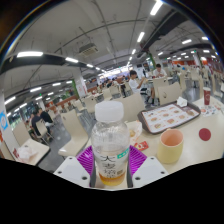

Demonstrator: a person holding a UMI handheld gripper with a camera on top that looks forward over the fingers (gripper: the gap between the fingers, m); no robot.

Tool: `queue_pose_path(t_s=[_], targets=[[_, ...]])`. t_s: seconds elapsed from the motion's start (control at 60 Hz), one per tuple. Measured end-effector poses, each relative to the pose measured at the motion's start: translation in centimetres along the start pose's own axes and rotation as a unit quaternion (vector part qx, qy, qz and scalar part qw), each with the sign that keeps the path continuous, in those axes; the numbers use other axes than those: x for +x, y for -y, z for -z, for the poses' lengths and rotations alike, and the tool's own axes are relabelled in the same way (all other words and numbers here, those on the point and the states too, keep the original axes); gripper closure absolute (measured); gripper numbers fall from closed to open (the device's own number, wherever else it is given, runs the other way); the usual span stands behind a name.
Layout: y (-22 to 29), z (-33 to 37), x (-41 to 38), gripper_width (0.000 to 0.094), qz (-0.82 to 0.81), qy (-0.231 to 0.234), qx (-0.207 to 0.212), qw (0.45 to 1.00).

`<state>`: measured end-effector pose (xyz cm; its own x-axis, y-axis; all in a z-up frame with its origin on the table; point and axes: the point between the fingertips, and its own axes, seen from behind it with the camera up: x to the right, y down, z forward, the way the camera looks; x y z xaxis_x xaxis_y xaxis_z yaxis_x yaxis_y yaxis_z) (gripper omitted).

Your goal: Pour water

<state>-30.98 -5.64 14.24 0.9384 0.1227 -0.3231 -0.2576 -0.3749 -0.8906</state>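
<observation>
water bottle [110, 140] sits gripped between the gripper [110, 160] pads, white cap still on. it looks like thin clear plastic, mostly full, so fairly heavy, smooth and liable to dent; mid-body, at the label, seems the sound place to hold. orange cup [171, 146] waits at two o'clock on the table [190, 150], near a tray [168, 118].

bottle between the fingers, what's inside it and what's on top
The bottle holds yellowish liquid, visible below its label, and a white cap is still on top. The label hides the middle, so the fill level cannot be told.
</observation>
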Motion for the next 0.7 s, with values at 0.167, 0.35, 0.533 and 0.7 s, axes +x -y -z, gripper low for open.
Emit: queue_pose_path(t_s=[0.167,0.35,0.533,0.7], targets=[[6.2,-0.8,-1.1,0.0526,-0.225,0.076,0.024,0.971],[8.4,-3.1,0.5,0.0524,-0.474,0.134,0.021,0.87],[9.0,-4.2,3.4,0.0526,-0.65,0.162,0.032,0.742],[8.5,-5.1,6.1,0.0527,-0.746,0.173,0.039,0.642]])
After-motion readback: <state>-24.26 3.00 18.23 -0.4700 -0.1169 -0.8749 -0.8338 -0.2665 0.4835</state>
